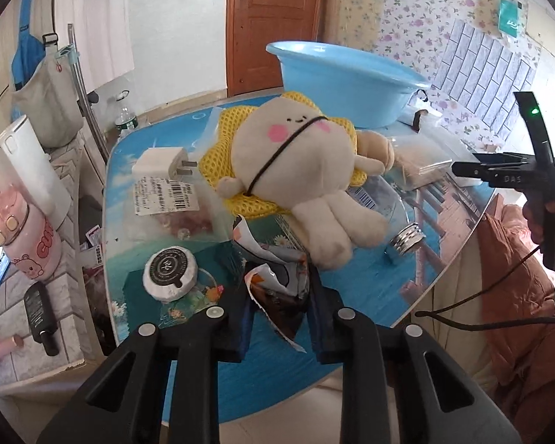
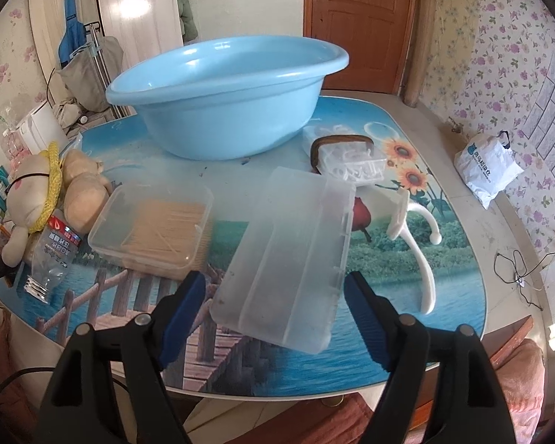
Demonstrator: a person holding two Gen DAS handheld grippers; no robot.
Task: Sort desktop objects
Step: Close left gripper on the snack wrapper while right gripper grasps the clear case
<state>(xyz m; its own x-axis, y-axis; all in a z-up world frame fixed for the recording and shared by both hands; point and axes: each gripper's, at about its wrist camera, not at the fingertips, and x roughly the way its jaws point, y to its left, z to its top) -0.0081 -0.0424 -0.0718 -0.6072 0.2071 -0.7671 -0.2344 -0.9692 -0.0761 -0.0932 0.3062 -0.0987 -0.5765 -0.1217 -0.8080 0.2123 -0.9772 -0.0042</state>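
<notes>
My left gripper (image 1: 277, 296) is shut on a crumpled printed wrapper (image 1: 277, 277) at the near edge of the picture-printed table (image 1: 351, 296). In the right wrist view my right gripper (image 2: 275, 277) stands open around a clear plastic box (image 2: 288, 255) lying between its blue pads (image 2: 185, 303). A strip of table shows at the left pad, while the right pad is almost at the box's edge. The right gripper (image 1: 466, 170) also shows at the table's right side, held by a hand (image 1: 536, 218). A light blue basin (image 2: 222, 103) stands at the back.
A cream plush toy (image 1: 307, 170) on yellow mesh lies mid-table over a clear bottle (image 1: 396, 222). A white charger plug (image 1: 159, 162), a labelled bag (image 1: 166, 199) and a round white tin (image 1: 170, 272) sit left. A toothpick box (image 2: 155, 222) and white plastic hook (image 2: 414, 229) flank the clear box.
</notes>
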